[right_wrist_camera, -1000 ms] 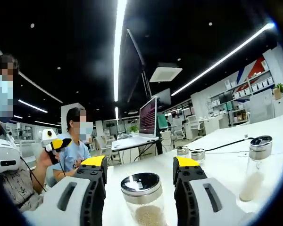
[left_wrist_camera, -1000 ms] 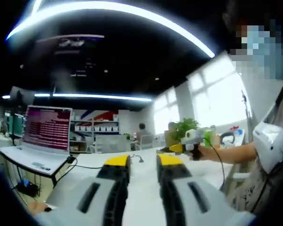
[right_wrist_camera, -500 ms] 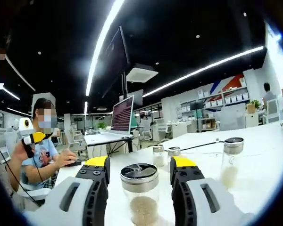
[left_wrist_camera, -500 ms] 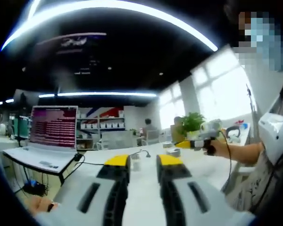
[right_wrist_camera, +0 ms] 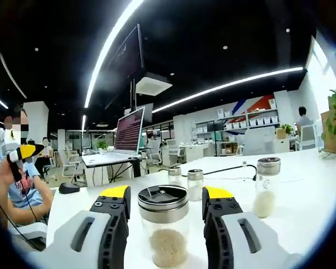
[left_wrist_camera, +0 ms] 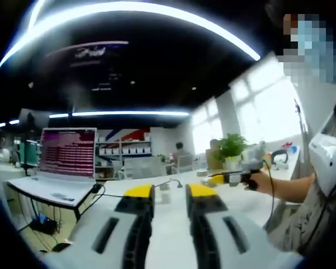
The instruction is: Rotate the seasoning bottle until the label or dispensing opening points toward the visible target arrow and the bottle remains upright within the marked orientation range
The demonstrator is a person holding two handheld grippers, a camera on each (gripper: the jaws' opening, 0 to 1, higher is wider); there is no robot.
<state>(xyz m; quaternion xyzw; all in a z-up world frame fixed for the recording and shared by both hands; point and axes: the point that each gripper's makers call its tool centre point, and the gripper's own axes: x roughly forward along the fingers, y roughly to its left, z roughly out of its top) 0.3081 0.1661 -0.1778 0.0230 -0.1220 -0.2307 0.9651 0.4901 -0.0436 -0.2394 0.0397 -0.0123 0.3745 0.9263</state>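
The left gripper (left_wrist_camera: 169,193) rises from 6 o'clock, its yellow-tipped jaws parted with a narrow gap between them. The right gripper (right_wrist_camera: 166,196) stands likewise, jaws spread wider. In the left gripper view, a hand (left_wrist_camera: 259,180) at 3 o'clock holds the right gripper level.
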